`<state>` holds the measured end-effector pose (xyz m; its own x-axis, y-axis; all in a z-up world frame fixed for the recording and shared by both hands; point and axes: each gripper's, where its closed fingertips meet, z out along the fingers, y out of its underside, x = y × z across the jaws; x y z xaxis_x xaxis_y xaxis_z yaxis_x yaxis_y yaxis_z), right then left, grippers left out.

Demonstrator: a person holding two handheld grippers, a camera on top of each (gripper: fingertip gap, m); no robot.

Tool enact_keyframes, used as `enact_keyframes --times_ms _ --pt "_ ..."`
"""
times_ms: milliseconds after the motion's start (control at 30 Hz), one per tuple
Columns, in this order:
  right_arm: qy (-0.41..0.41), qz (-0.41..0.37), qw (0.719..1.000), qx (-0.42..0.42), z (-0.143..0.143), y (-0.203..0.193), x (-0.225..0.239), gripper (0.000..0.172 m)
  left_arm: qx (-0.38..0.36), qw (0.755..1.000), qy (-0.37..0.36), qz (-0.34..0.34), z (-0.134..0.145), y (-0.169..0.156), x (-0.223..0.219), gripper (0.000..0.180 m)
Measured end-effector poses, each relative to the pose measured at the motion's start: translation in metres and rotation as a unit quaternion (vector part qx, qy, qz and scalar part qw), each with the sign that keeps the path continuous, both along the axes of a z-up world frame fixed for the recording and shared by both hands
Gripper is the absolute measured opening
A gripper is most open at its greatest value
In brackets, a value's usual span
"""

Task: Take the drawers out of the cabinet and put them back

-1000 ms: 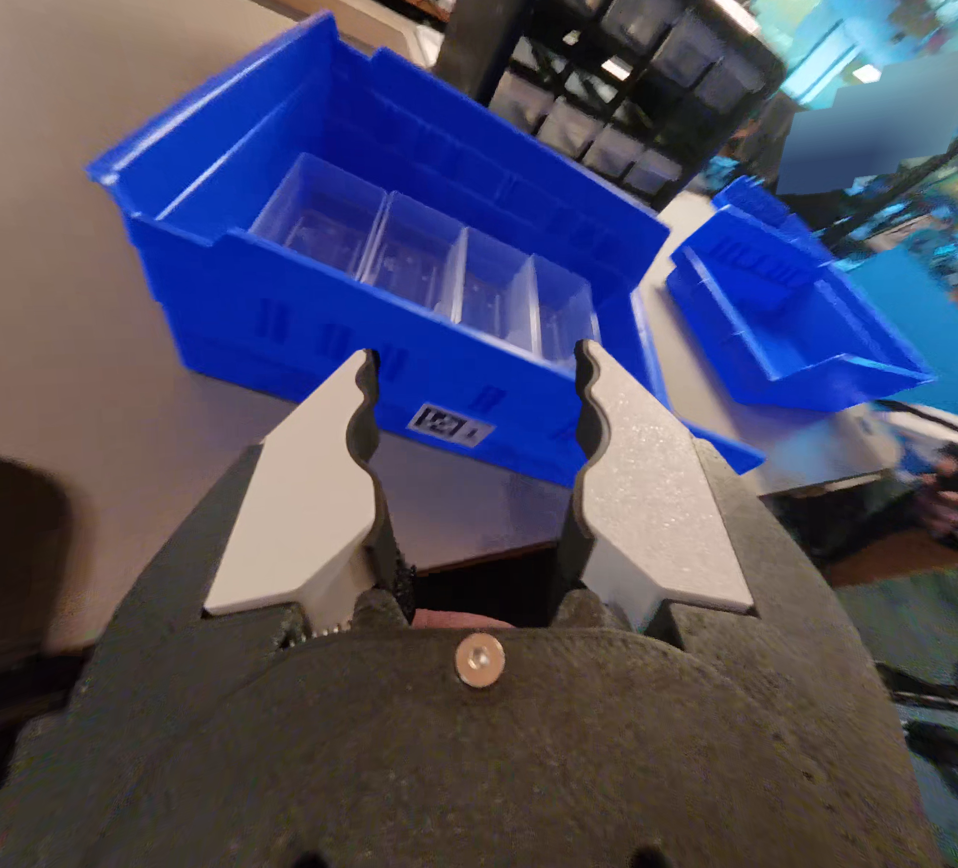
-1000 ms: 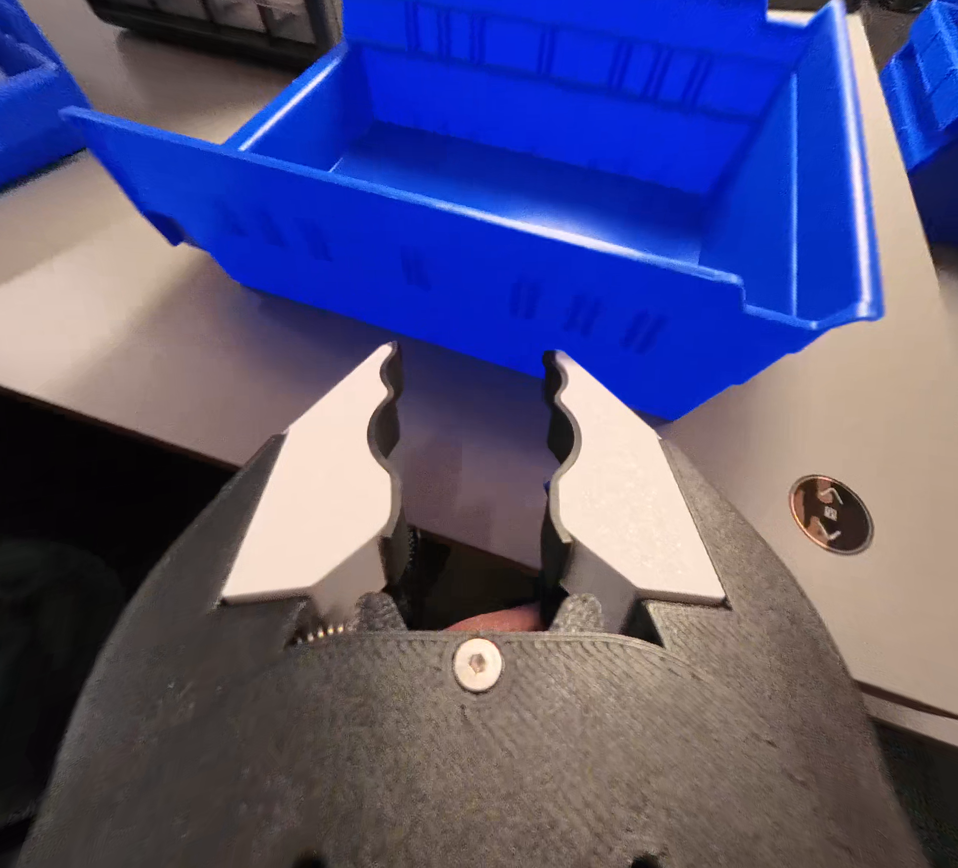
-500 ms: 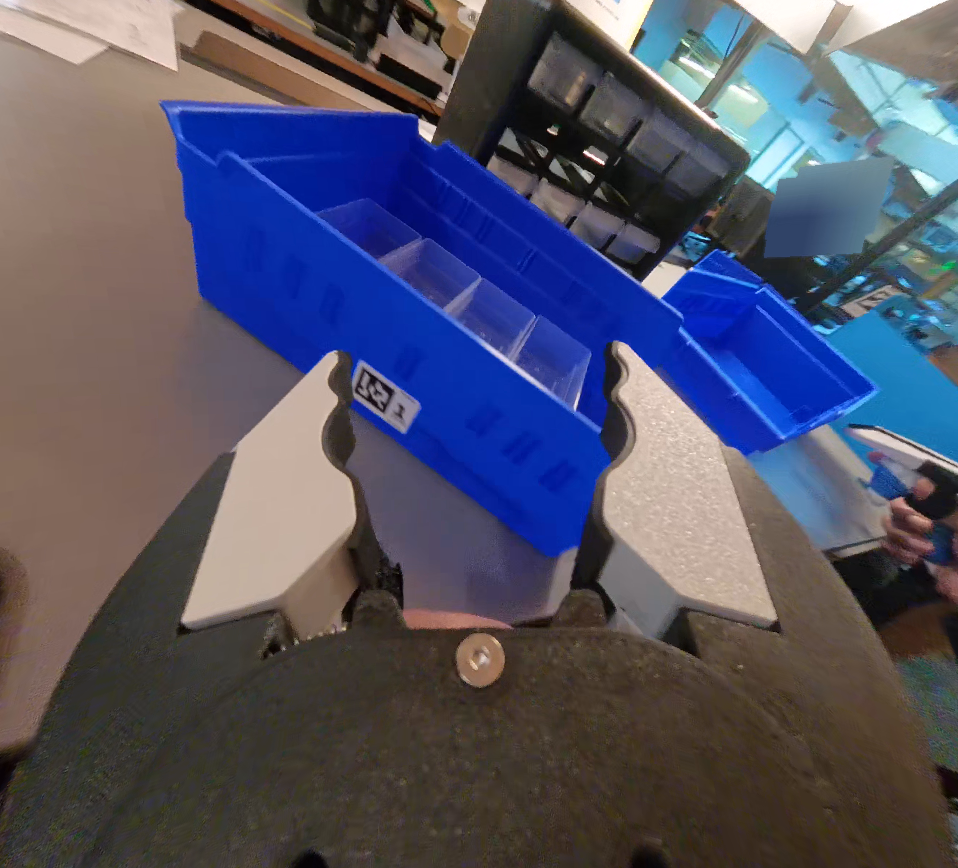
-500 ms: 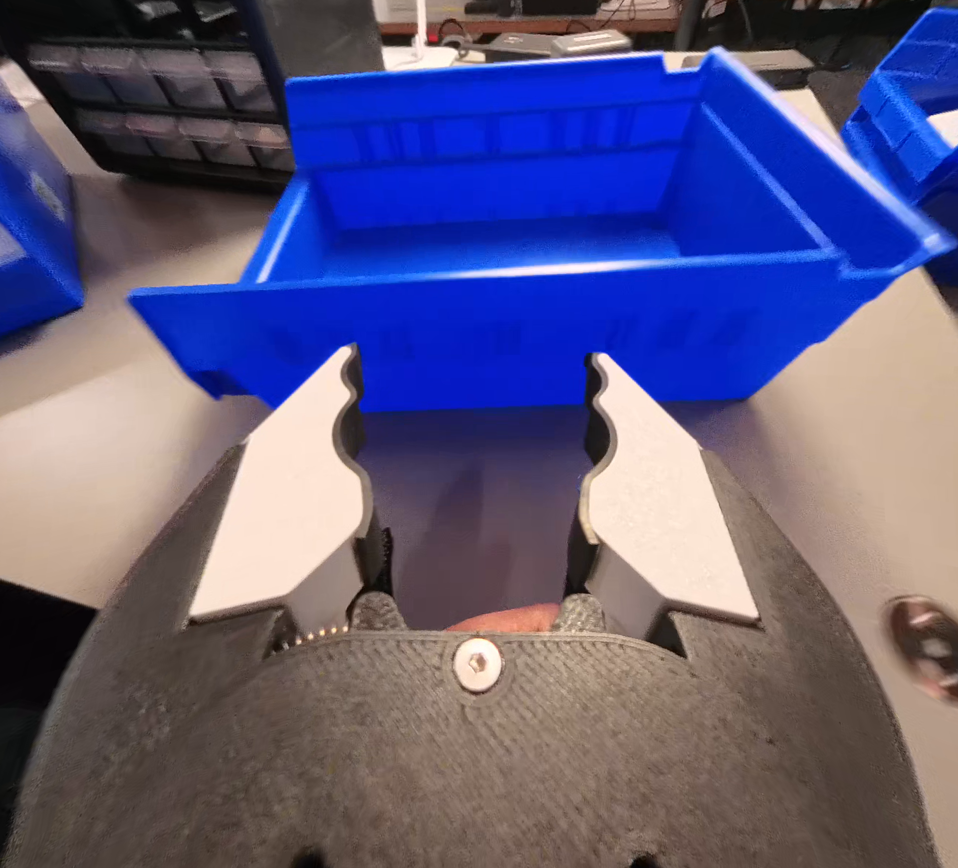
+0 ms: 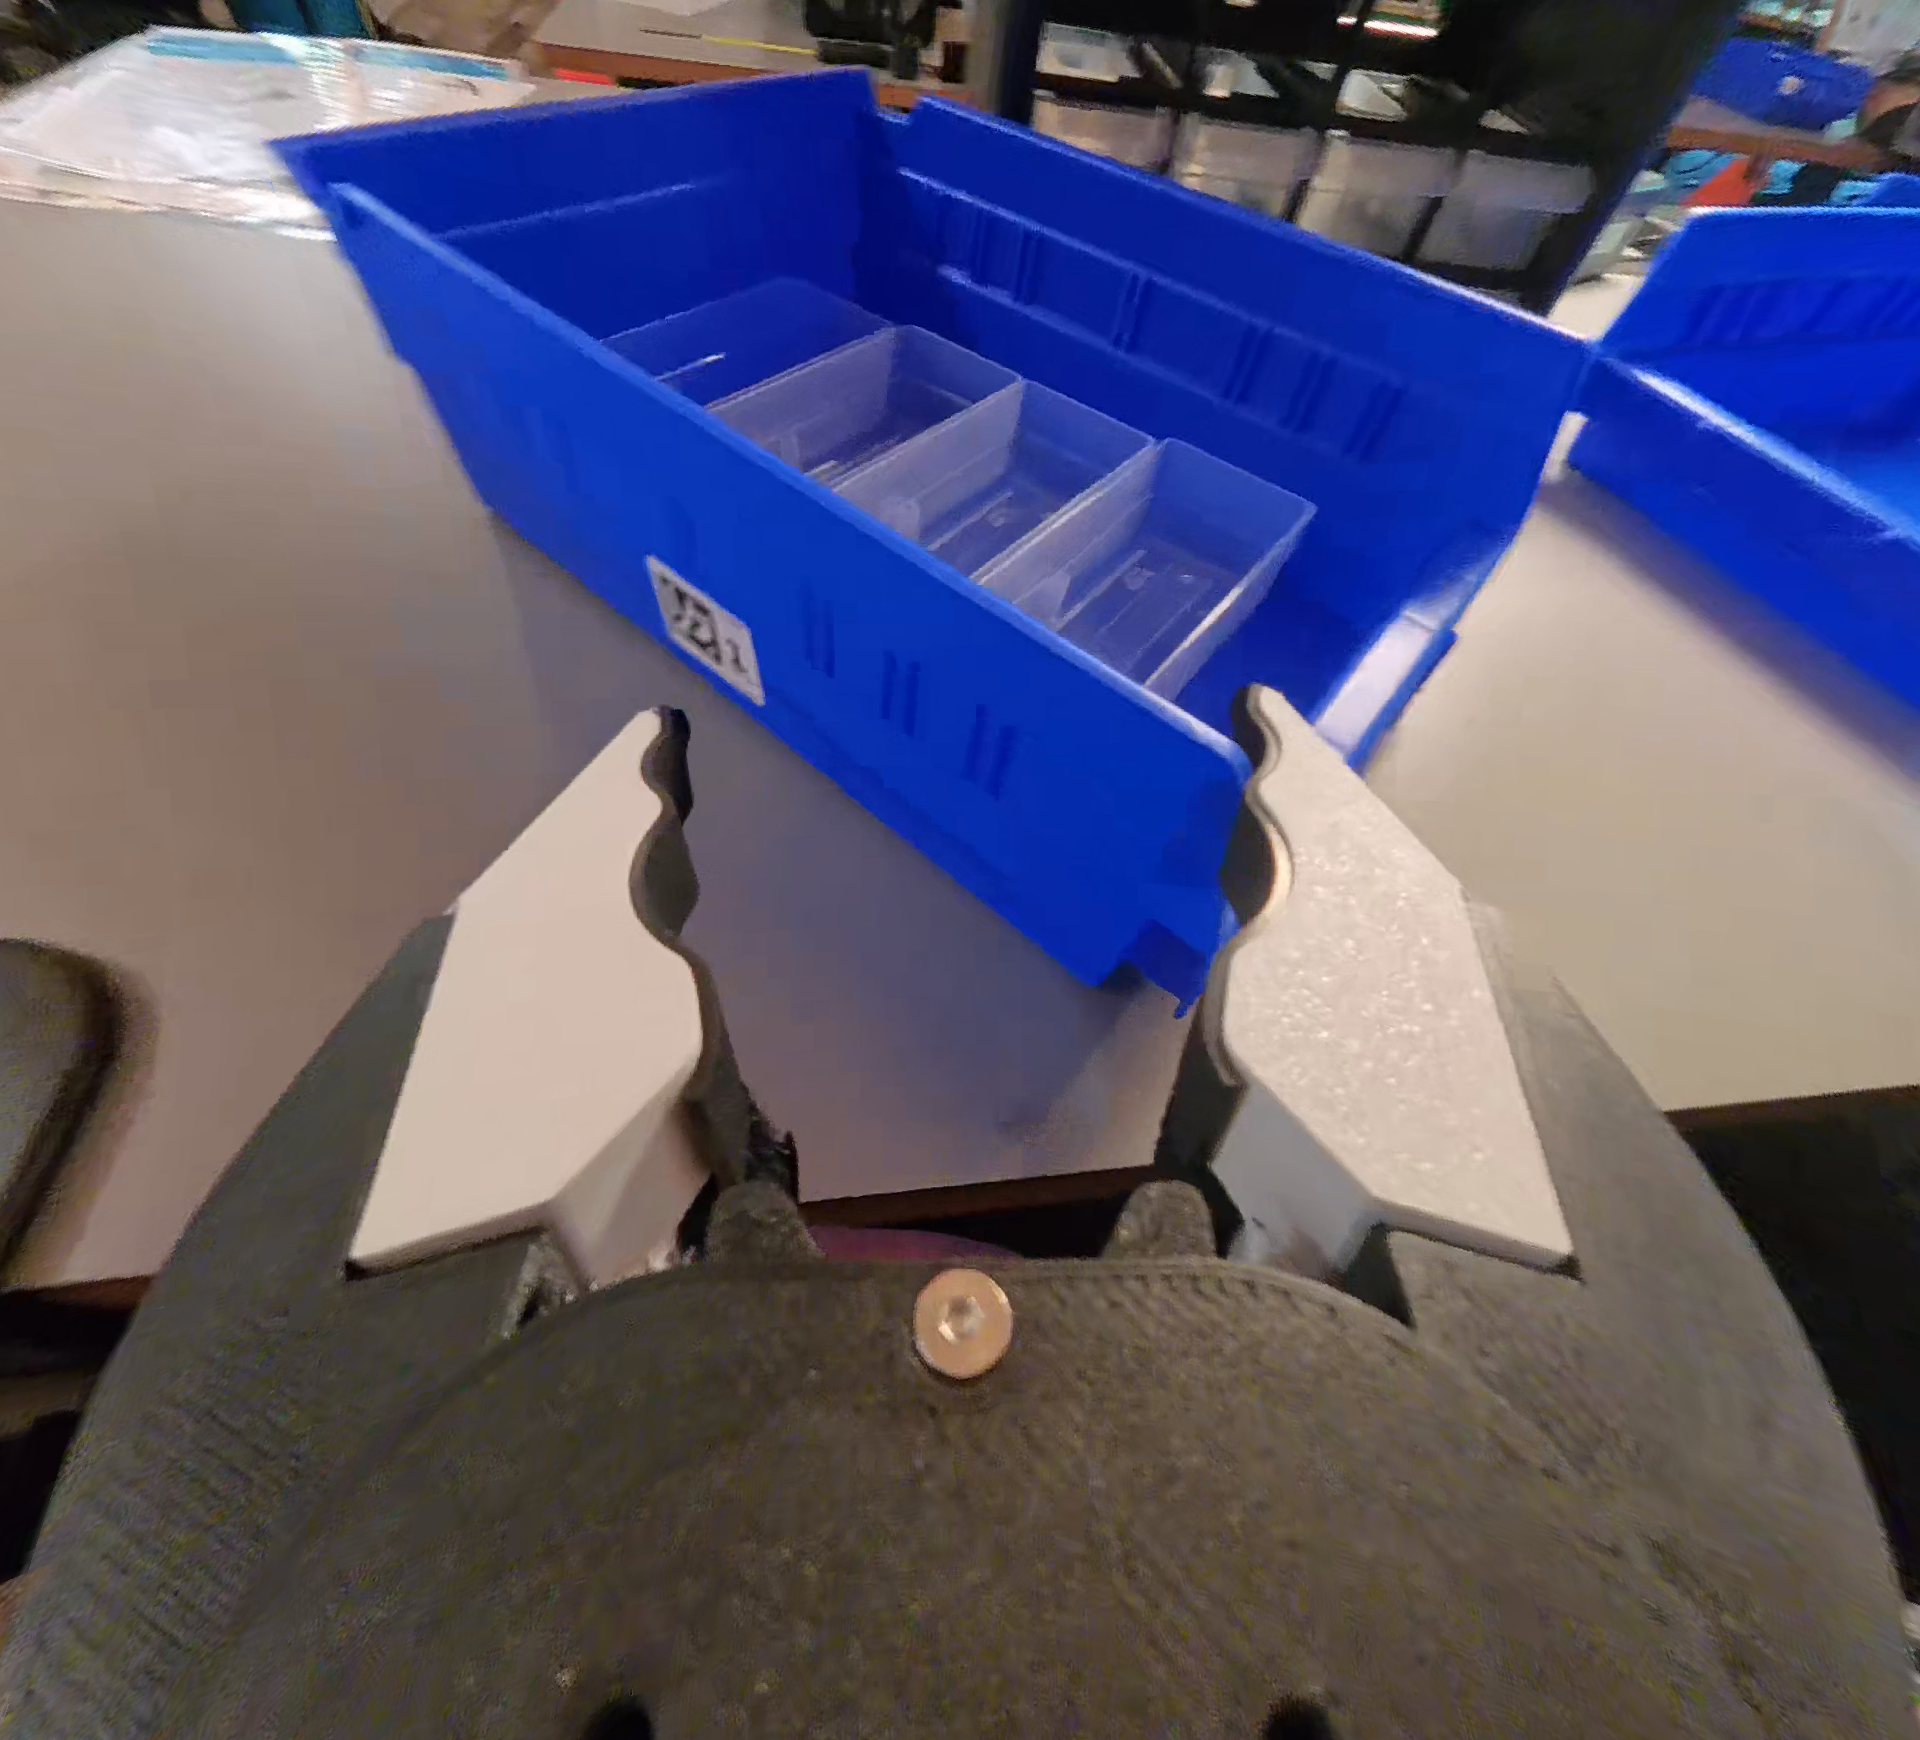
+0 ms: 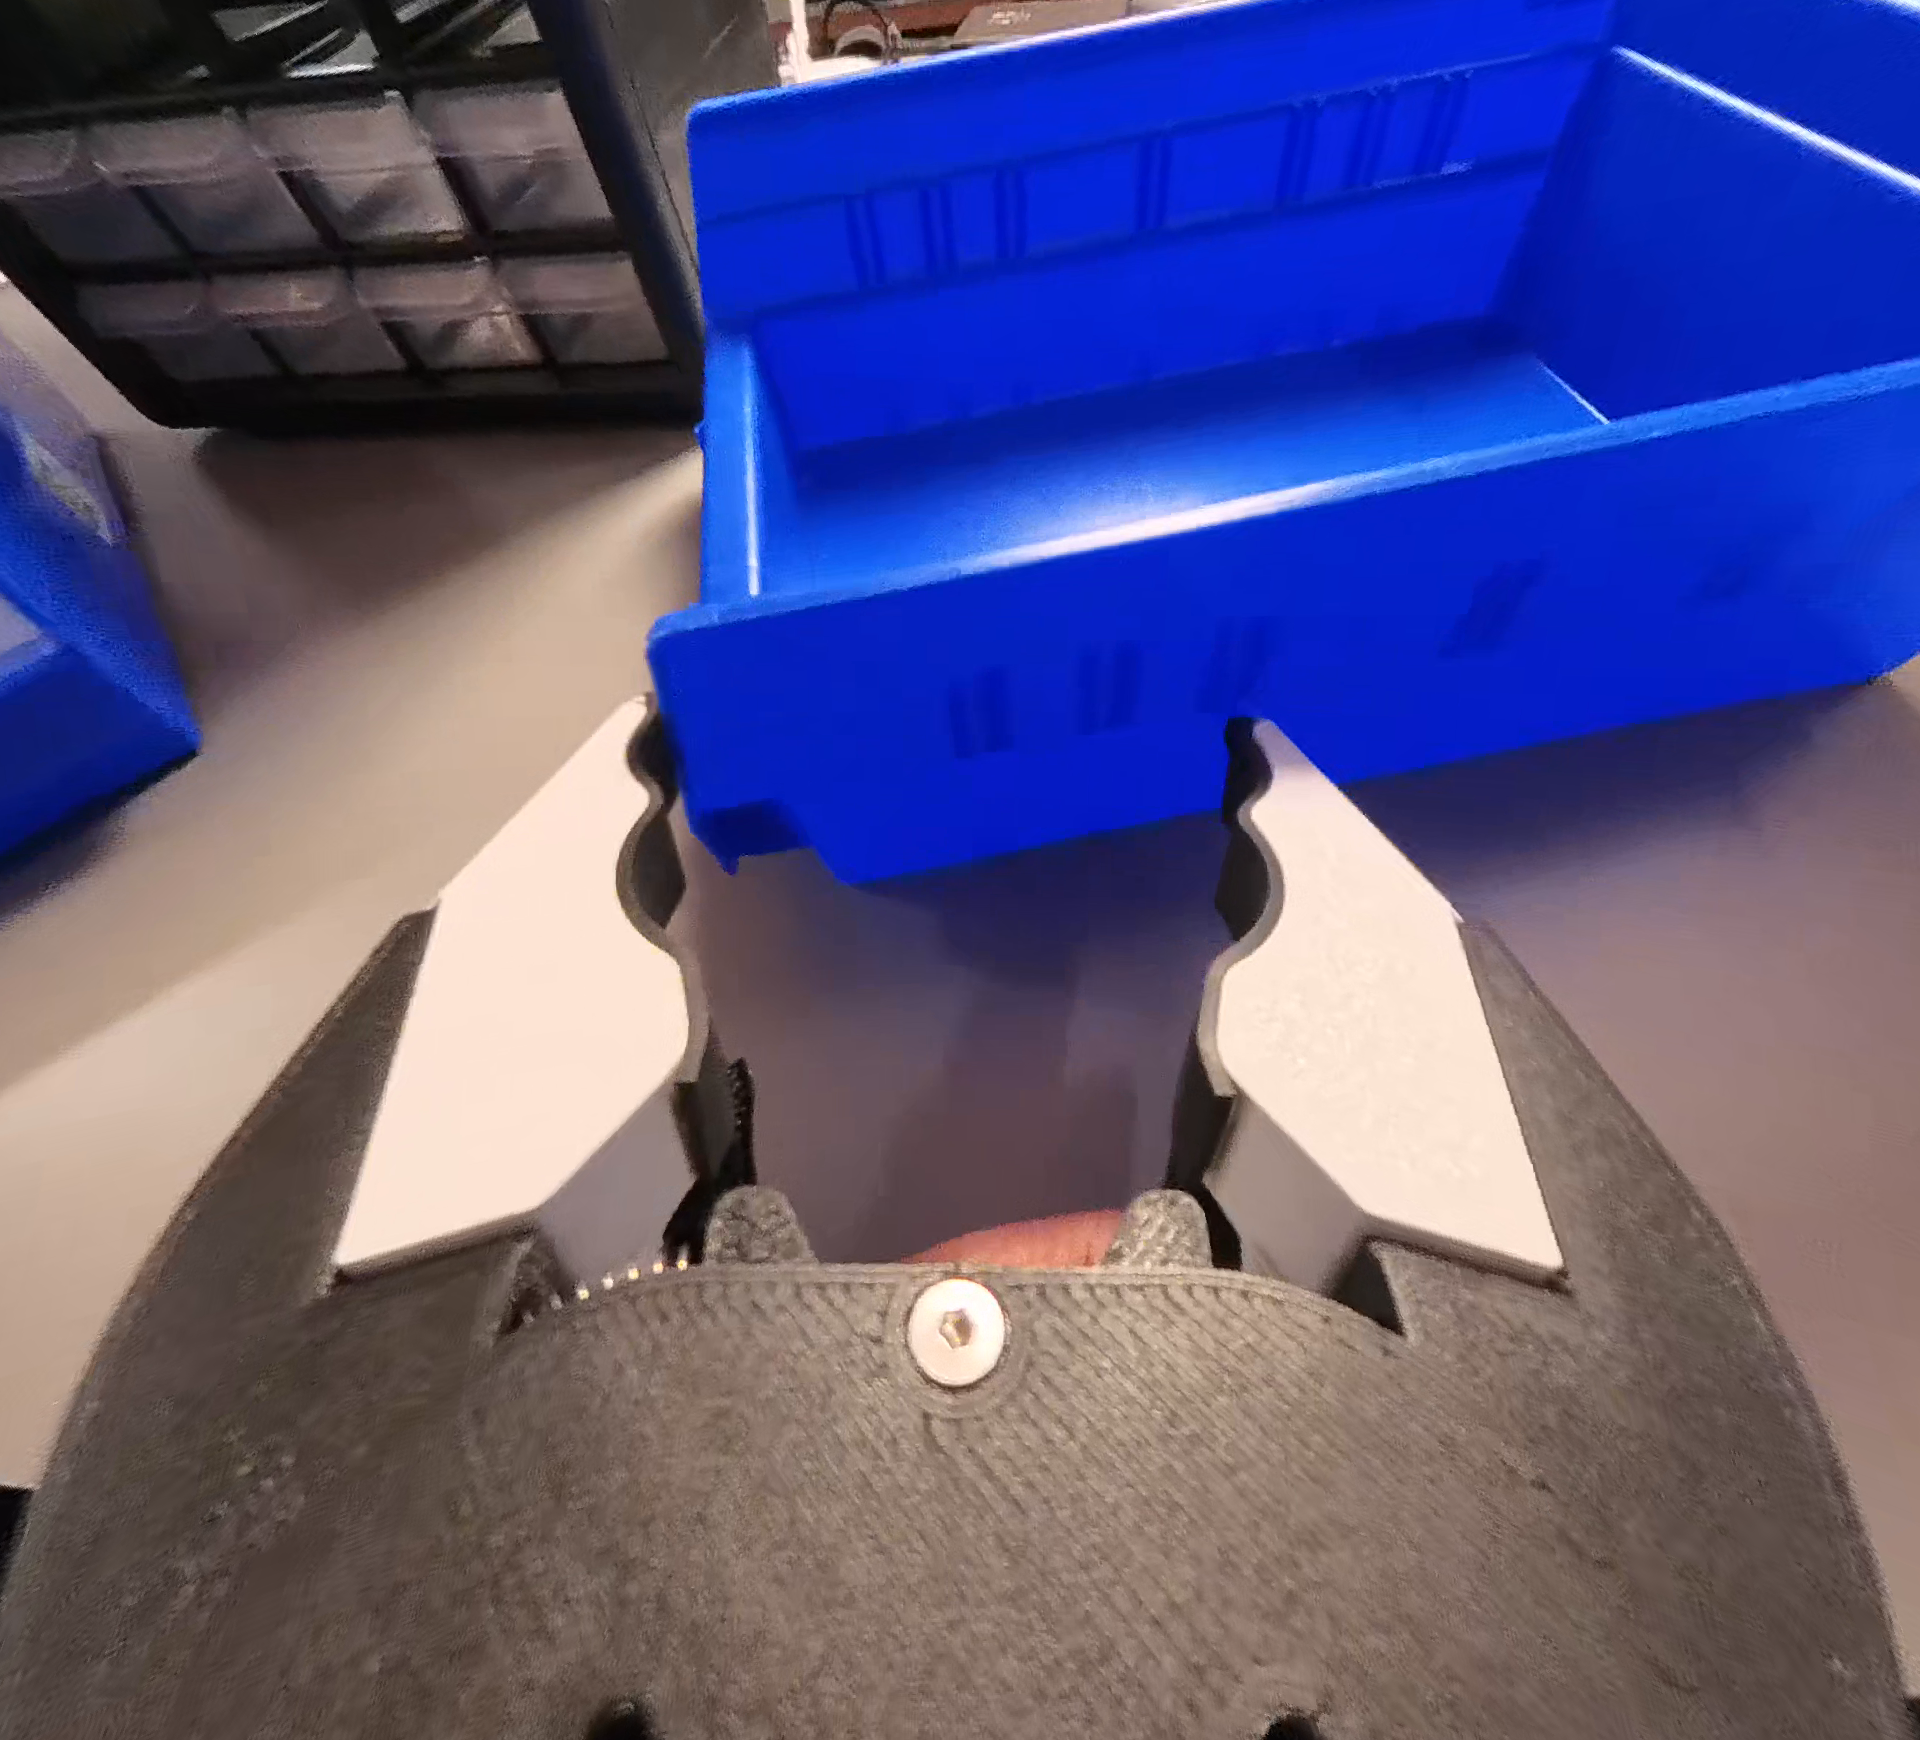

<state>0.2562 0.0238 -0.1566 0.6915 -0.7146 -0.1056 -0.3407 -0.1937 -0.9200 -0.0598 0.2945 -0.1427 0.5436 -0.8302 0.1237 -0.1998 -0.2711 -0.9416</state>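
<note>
In the left wrist view a blue bin [image 5: 935, 734] sits on the grey table and holds several clear plastic drawers [image 5: 1122, 547] in a row. My left gripper [image 5: 956, 755] is open and holds nothing, just in front of the bin's near wall. The black drawer cabinet [image 5: 1351, 163] stands behind the bin. In the right wrist view an empty blue bin [image 6: 1195, 682] sits on the table. My right gripper [image 6: 940, 755] is open and holds nothing, close to its near left corner. The black cabinet [image 6: 312, 236] with clear drawers shows at the upper left.
Another blue bin [image 5: 1766, 443] sits to the right in the left wrist view. The edge of a blue bin [image 6: 73, 651] shows at the left of the right wrist view. White papers [image 5: 208, 111] lie at the table's far left. Shelves and benches stand behind.
Both grippers have swung and moved closer to their bins. The jaws of both have spread wider. Nothing has been grasped.
</note>
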Motion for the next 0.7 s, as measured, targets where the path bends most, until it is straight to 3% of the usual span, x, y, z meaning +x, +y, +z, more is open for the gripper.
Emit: enact_keyframes --times_ms 233,367,467,500,533,633,700 --pt "-0.034 -0.071 0.997 -0.025 0.006 -0.073 0.029 0.087 0.035 0.991 0.028 0.128 -0.001 0.081 -0.066 0.083" --pt "-0.079 -0.121 0.988 -0.053 0.022 -0.121 0.037 0.07 0.085 0.987 -0.014 0.135 0.039 0.08 -0.08 0.083" --pt "-0.093 -0.076 0.992 -0.033 0.038 -0.096 0.016 0.065 0.098 0.992 -0.041 0.07 0.058 0.05 -0.052 0.083" --pt "-0.094 -0.058 0.994 -0.028 0.04 -0.079 0.01 0.075 0.091 0.994 -0.047 0.037 0.058 0.037 -0.037 0.083" --pt "-0.101 -0.052 0.993 -0.029 0.042 -0.063 0.008 0.085 0.08 0.995 -0.052 0.003 0.056 0.024 -0.02 0.083" --pt "-0.104 -0.005 0.994 -0.025 0.045 -0.009 0.005 0.08 0.051 0.996 -0.038 -0.068 0.04 -0.007 0.029 0.084" --pt "-0.155 -0.012 0.987 -0.044 0.06 0.014 0.006 0.08 0.053 0.995 -0.019 -0.088 0.029 -0.017 0.054 0.083"
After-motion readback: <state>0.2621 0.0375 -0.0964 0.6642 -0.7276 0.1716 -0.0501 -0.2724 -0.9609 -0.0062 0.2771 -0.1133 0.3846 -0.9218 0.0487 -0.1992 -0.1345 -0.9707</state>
